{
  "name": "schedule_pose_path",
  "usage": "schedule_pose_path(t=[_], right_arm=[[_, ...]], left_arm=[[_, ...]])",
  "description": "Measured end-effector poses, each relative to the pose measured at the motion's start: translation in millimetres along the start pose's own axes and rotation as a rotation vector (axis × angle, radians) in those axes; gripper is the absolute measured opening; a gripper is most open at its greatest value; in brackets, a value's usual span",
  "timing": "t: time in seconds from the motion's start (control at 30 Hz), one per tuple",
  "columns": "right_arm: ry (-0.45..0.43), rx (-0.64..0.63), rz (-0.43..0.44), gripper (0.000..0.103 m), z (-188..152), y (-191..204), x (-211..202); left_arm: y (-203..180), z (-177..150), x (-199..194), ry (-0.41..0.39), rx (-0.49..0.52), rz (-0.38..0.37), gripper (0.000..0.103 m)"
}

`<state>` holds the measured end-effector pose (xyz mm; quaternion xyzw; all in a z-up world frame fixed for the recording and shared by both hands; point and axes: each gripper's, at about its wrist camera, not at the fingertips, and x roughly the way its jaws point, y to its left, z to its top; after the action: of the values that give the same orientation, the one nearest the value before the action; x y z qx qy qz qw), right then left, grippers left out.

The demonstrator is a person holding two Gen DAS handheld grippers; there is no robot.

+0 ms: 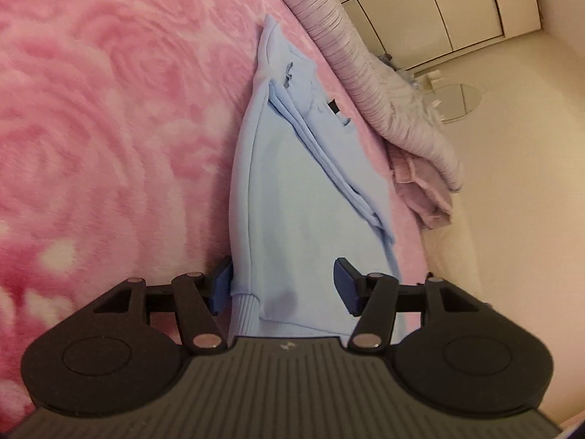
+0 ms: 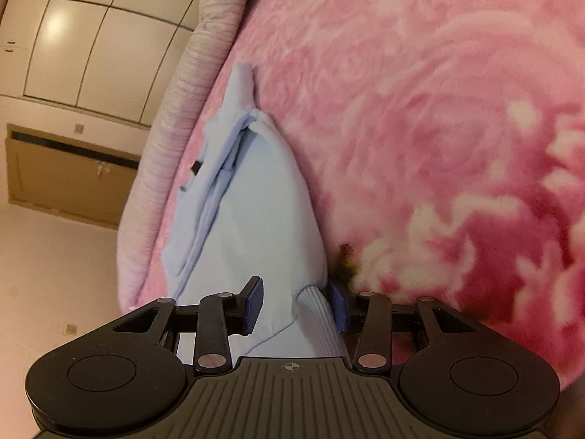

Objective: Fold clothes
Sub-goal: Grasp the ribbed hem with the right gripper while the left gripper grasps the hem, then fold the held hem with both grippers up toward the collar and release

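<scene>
Left gripper (image 1: 283, 287) stands wide open over the near hem of the sweater (image 1: 292, 201). One pad touches the sweater's folded edge by the ribbed cuff. The other pad sits over the flat cloth on the far side, which shows no crease or pinch, so nothing is gripped there.

Right gripper (image 2: 295, 303) is at the same near end of the sweater, about half closed. Both of its pads press on a bunched fold of hem and ribbing that fills the gap between them, so it has hold of the sweater.

Beyond the grippers, the pale blue sweater lies folded lengthways into a narrow strip on the blanket (image 1: 109, 109), running away from both cameras. A sleeve (image 1: 329, 168) is laid along the top of the sweater. A small black label (image 1: 332, 106) shows near the sweater's far end, by the collar.

On one side of the sweater, the pink rose-patterned blanket spreads well beyond it. On the other side, near the sweater's long edge, a ribbed lilac quilt (image 1: 365, 73) lies rolled along the bed's edge. Past the quilt, well apart from the sweater, are a pale floor (image 1: 512, 201) and a white wardrobe (image 1: 420, 7).
</scene>
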<state>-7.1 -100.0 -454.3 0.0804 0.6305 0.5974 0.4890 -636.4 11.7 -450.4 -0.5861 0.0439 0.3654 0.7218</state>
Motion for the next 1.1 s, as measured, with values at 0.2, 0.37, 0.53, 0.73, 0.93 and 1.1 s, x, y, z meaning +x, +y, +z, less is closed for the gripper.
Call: schedule_pose_path(t=[0.2,0.37,0.53,0.73,0.93,1.1], right_arm=[[0.031,-0.081,0.003,0.037,-2.3,2.1,-0.3],[0.031,-0.100,-0.078,0.011,-3.4,7.1,0.6],[-0.017,-0.177,-0.102,0.007,-14.9,28.6,-14.7],[-0.045,-0.198,-0.072,0.007,-33.7,53.2,-42.9],[-0.047,-0.204,-0.052,0.007,-72.2,60.0,-90.7],[-0.037,-0.186,-0.077,0.007,-122.5,50.4,-129.5]], left_arm=[[-2.5,-6.7,1.0,0.025,0.070,0.024,0.031],[-4.6,-2.4,3.3,0.028,0.063,0.072,0.008],[-14.1,-9.3,-21.5,-0.044,0.113,0.078,0.006],[-21.7,-31.6,-57.3,-0.074,0.127,0.048,0.006],[-21.0,-85.9,-113.6,-0.081,0.108,0.017,0.006],[-17.9,-133.5,-154.1,-0.056,0.103,0.031,0.006]])
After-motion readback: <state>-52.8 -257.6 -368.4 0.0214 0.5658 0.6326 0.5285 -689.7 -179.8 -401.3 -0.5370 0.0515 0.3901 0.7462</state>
